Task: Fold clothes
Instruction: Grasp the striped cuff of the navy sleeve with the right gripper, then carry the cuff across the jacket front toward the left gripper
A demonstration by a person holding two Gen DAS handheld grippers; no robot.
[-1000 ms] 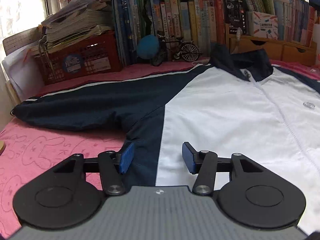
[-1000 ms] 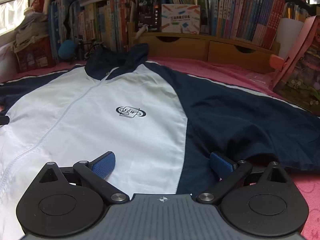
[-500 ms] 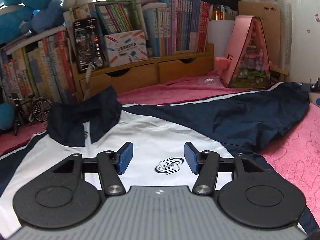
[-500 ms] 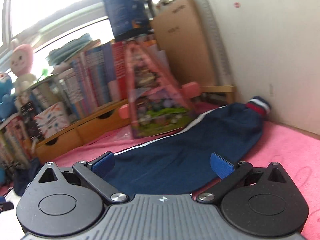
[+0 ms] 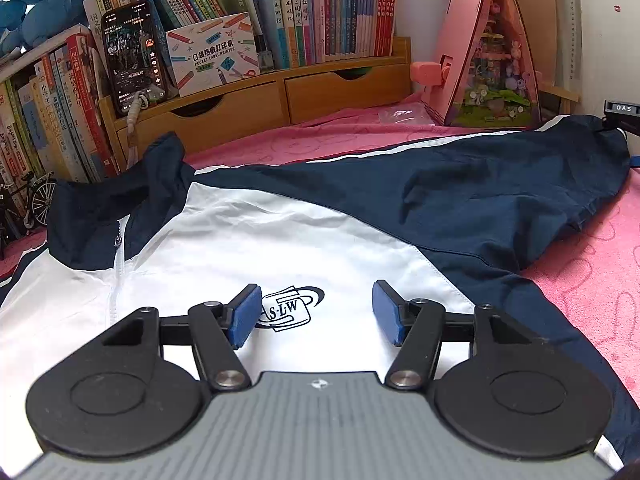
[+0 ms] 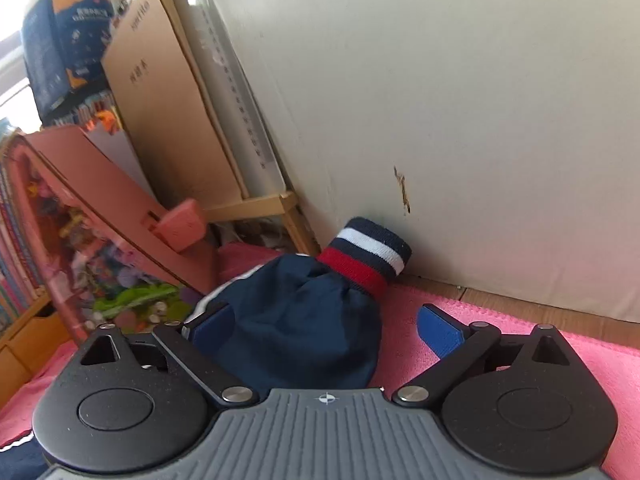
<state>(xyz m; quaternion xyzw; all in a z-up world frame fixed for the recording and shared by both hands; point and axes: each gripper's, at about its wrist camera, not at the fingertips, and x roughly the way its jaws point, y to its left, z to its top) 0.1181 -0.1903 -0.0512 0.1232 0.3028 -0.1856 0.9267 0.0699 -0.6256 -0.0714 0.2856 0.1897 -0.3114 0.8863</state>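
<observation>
Jacket (image 5: 248, 248): navy and white, zip front, laid flat and face up on the pink blanket (image 5: 592, 280) that covers the table. Collar (image 5: 120, 200) points toward the table's far edge, where the wooden drawer shelf (image 5: 280, 92) and the row of books (image 5: 340, 8) stand. Printed chest logo (image 5: 290, 308) sits on the white panel.

Sleeve (image 5: 500, 188): navy, stretched toward the table's right edge; its striped cuff (image 6: 366, 256) of navy, white and red lies against the wall (image 6: 440, 100), just beside the pink toy house (image 5: 492, 52).

Left gripper (image 5: 316, 314): hangs over the chest panel, logo showing between the blue pads (image 5: 244, 314); jaws opening, nothing clamped.

Right gripper (image 6: 320, 330): at the sleeve end near the right edge, jaws wide but closing; sleeve fabric lies between them, the pads not pressing it.
</observation>
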